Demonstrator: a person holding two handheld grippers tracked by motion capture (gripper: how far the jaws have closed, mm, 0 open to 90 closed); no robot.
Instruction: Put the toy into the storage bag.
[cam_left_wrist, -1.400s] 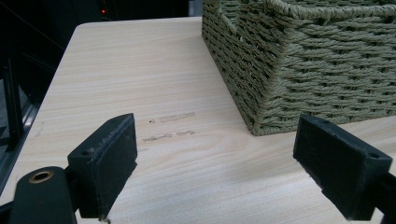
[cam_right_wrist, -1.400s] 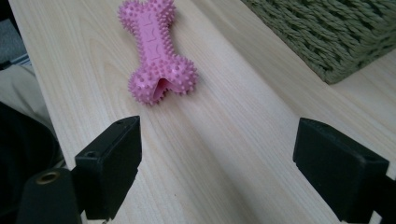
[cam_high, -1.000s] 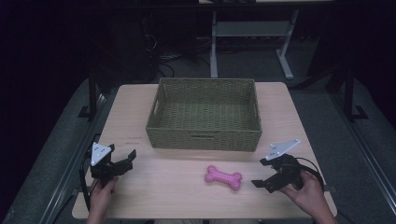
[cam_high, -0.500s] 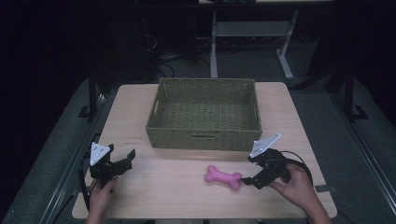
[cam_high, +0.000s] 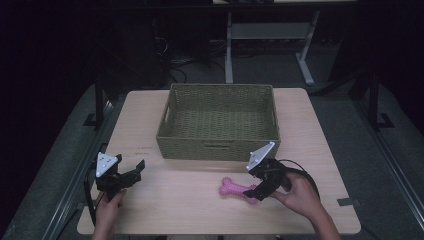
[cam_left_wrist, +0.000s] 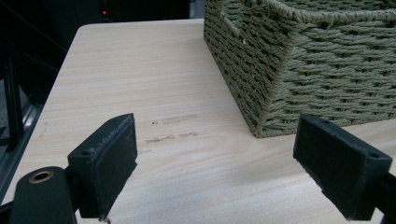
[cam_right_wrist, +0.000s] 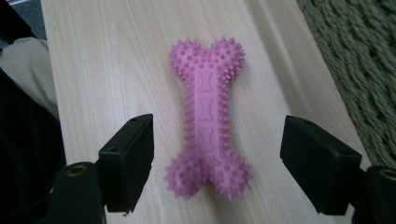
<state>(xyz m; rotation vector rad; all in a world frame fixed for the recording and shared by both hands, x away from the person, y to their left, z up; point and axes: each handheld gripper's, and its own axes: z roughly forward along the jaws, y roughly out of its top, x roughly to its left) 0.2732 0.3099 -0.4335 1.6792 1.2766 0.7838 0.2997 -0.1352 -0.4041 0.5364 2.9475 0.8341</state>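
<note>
The pale wooden table (cam_high: 150, 115) fills mid-frame, with the olive woven rectangular basket (cam_high: 218, 121) at its centre. I judge the right gripper (cam_right_wrist: 217, 161), jaws spread wide astride the spiky pink rubber bone toy (cam_right_wrist: 206, 114), is lined up to grasp it. The left gripper (cam_left_wrist: 217, 165), released, idles at lower left.

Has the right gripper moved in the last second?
Yes. The right gripper slid left along the table's near edge, away from the right corner, and now straddles the pink spiky bone toy below the wicker basket.
</note>
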